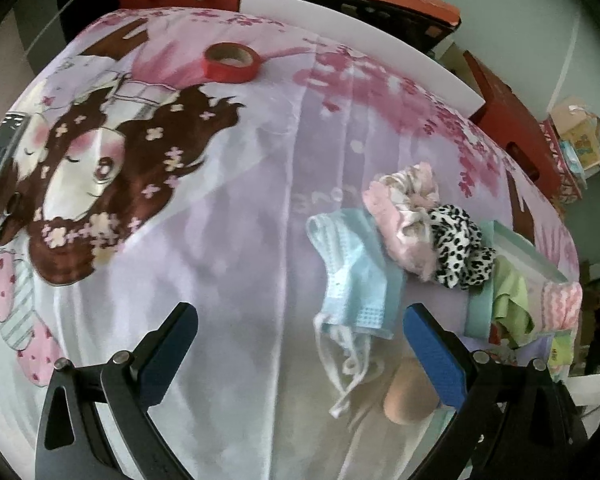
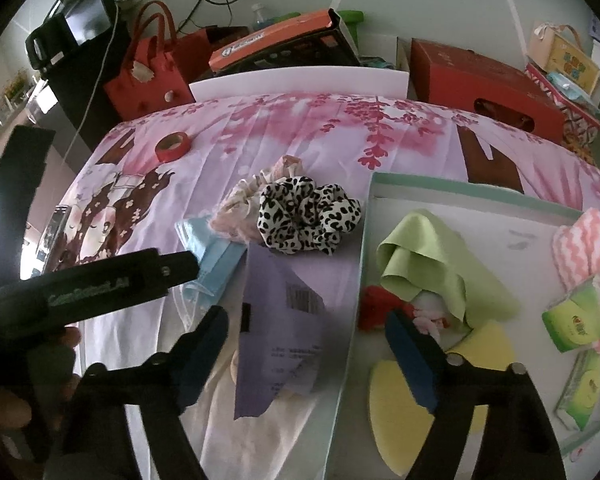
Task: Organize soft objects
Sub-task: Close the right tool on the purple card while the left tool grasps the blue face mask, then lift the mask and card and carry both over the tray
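Your tray (image 2: 460,196) holds a green cloth (image 2: 428,256), tissue packs (image 2: 576,316) and yellow sponges (image 2: 396,408); both hand-held grippers (image 1: 300,344) (image 2: 308,344) gape empty, scrunchies (image 2: 308,216) and mask (image 1: 352,276) beside it.

Your widest free room is the bare lilac stretch of the printed cloth (image 1: 228,216) between the red tape roll (image 1: 231,62) at the far edge and the soft pile on the right; nothing stands there. On the right, the blue face mask (image 1: 350,276), pink scrunchie (image 1: 404,216) and leopard scrunchie (image 2: 306,220) crowd together just beside the teal box (image 2: 364,240) wall. Inside the box, the green cloth (image 2: 424,264), yellow sponge (image 2: 392,412) and tissue packs (image 2: 576,316) leave bare floor only toward the far wall.
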{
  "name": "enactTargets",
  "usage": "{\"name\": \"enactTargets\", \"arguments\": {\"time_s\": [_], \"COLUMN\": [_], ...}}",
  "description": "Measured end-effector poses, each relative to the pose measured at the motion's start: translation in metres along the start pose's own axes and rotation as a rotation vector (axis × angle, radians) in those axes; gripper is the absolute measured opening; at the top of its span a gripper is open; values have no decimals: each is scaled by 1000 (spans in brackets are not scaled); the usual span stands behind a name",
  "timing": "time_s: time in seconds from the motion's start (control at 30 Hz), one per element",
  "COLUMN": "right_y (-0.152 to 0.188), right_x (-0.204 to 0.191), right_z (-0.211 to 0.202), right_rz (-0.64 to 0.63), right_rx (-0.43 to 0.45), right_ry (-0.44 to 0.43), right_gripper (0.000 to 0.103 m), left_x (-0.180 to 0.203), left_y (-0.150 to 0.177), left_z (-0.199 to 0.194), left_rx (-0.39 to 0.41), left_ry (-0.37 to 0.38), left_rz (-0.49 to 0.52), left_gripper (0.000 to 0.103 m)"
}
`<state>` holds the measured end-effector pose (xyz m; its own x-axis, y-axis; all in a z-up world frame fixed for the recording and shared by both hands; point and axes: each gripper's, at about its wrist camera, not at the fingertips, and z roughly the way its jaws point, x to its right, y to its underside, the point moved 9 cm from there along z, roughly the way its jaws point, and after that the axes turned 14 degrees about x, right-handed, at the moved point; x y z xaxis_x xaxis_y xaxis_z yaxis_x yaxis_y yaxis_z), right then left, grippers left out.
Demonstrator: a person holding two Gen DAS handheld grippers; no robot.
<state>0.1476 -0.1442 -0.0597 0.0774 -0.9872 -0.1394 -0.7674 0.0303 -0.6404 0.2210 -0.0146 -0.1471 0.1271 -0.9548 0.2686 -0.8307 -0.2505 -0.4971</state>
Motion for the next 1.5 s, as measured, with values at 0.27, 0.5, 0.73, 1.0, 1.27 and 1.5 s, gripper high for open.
{"name": "enactTargets", "arguments": {"time_s": [0.27,0.5,0.73,1.0,1.27,1.5], "right_y": [-3,-3,-3,-3,-4,-6], "right_x": [3,6,7,8,9,10], "right_z": [-3,-4,-3,-3,-4,-8], "right_rz": [20,24,28,41,52,49], "right_rx": [8,9,7,4,7,21], "right_ry": [-2,4,3,-3,-13,-14], "right_gripper": [49,36,35,35,35,34], "left_x": [12,20,28,34,31,15], "left_y": [1,5,7,6,6,1], "left_z": [12,20,24,27,20,8], "left_rx": [-16,-27,-30,-15,7,46], "left_ry": [27,29,38,55,68,39], "left_rz": [15,39,81,111,93,57], "left_gripper": [101,83,46,15,11,11]}}
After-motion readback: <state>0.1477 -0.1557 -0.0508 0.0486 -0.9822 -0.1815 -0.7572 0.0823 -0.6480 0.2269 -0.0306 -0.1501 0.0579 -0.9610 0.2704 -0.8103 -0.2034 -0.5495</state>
